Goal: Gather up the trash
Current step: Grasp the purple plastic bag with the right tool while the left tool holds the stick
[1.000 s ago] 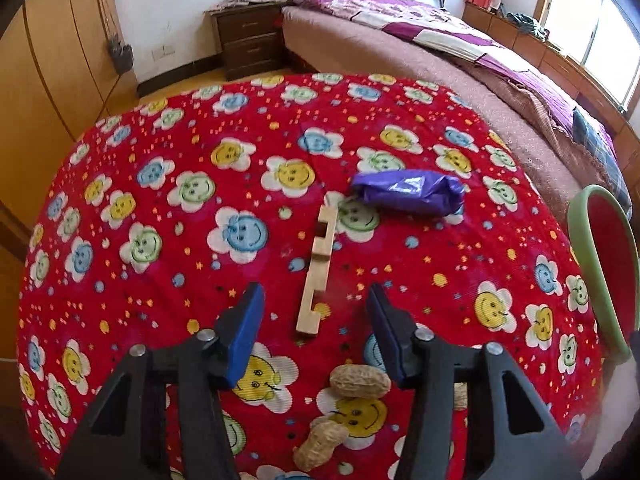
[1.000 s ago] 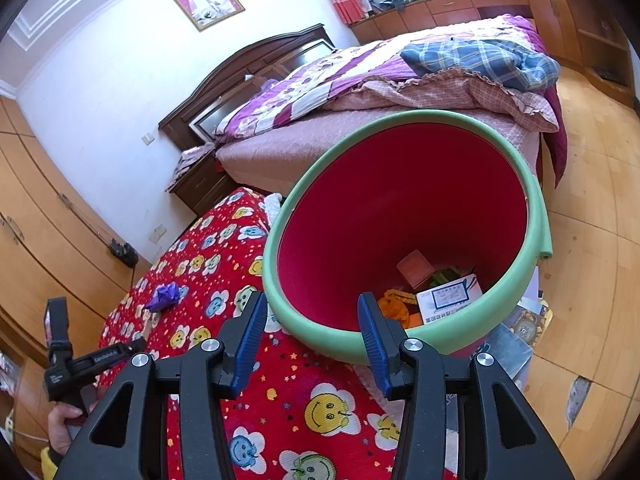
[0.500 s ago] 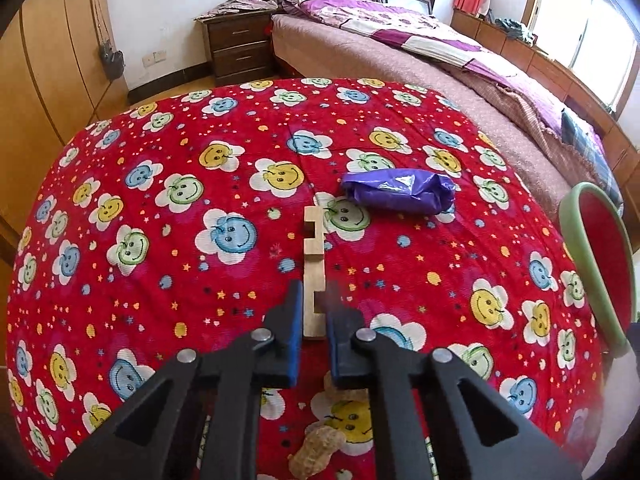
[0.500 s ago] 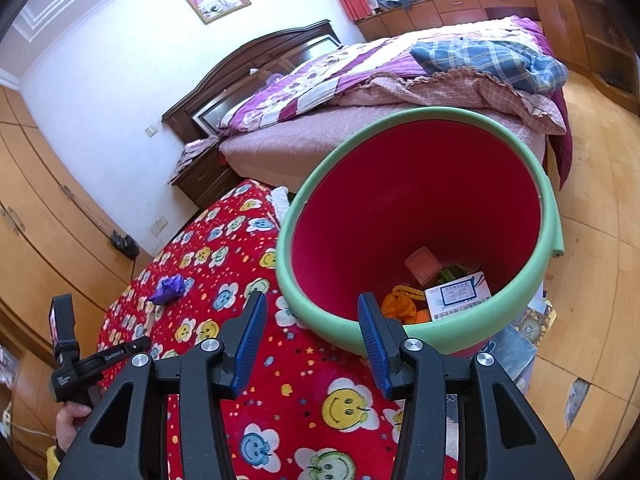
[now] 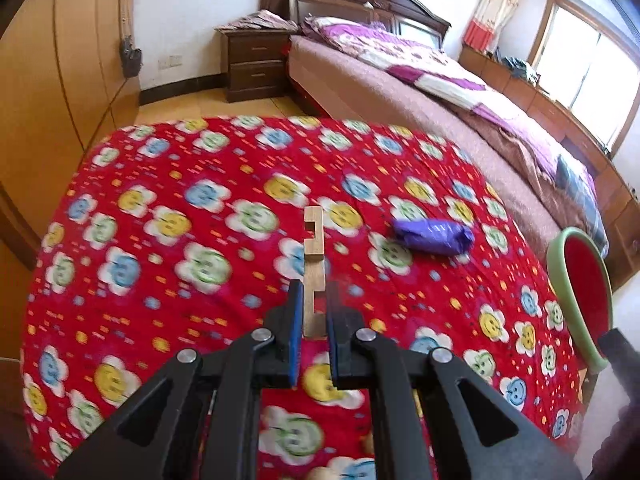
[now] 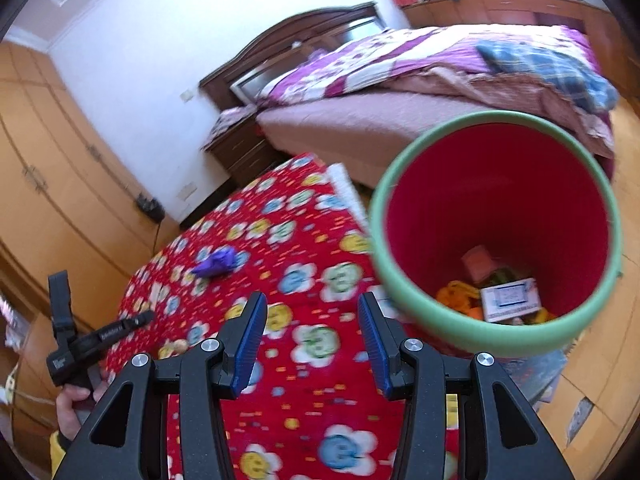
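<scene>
My left gripper (image 5: 313,294) is shut on a notched wooden stick (image 5: 313,248), which points away from me above the red flower-print tablecloth (image 5: 160,280). A crumpled purple wrapper (image 5: 433,236) lies on the cloth to the right of the stick, also seen as the purple wrapper (image 6: 217,264) in the right wrist view. The red bin with a green rim (image 6: 424,320) stands off the table's right edge, holding orange peel and a white box. My right gripper (image 6: 310,308) hangs open over the cloth just left of the bin, nothing between its fingers.
Peanuts (image 6: 176,346) lie on the cloth near the person's hand (image 6: 74,400) on the left gripper's handle. A bed (image 5: 440,92) and a nightstand (image 5: 252,64) stand behind the table, wardrobes (image 5: 60,80) to the left. The bin's rim (image 5: 558,256) shows at the right.
My left gripper has shut on the wooden stick and lifted it off the cloth. The right gripper has swung left, so the bin now sits to its right.
</scene>
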`<act>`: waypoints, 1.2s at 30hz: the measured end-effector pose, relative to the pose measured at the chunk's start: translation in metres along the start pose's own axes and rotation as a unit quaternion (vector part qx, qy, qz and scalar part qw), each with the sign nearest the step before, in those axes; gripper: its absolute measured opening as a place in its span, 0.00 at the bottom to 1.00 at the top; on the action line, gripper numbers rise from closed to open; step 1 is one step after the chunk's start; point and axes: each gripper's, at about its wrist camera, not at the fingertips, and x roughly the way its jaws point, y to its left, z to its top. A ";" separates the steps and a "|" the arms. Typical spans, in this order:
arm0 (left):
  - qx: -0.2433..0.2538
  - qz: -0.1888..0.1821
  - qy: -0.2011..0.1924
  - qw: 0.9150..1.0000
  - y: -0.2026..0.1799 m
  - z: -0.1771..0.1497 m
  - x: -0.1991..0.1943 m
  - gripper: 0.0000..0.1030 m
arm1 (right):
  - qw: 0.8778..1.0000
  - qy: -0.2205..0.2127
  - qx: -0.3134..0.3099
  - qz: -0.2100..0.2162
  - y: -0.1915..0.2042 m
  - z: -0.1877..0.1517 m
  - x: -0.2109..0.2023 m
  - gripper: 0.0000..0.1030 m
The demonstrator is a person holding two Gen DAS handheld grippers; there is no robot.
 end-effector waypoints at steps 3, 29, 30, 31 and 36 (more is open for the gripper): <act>-0.015 0.004 -0.010 1.000 0.018 0.008 -0.005 0.09 | 1.000 0.012 -0.022 0.007 0.023 0.001 0.013 0.59; -0.102 0.010 -0.022 0.994 0.094 0.020 0.027 0.09 | 0.986 0.074 -0.142 -0.055 0.146 0.016 0.174 0.75; -0.102 0.008 -0.022 0.994 0.095 0.020 0.028 0.09 | 0.985 0.077 -0.143 -0.057 0.146 0.017 0.179 0.75; -0.101 0.006 -0.021 0.995 0.094 0.020 0.029 0.09 | 0.984 0.080 -0.145 -0.061 0.147 0.017 0.185 0.75; -0.098 -0.003 -0.020 0.995 0.094 0.020 0.032 0.09 | 0.979 0.089 -0.157 -0.093 0.150 0.018 0.206 0.75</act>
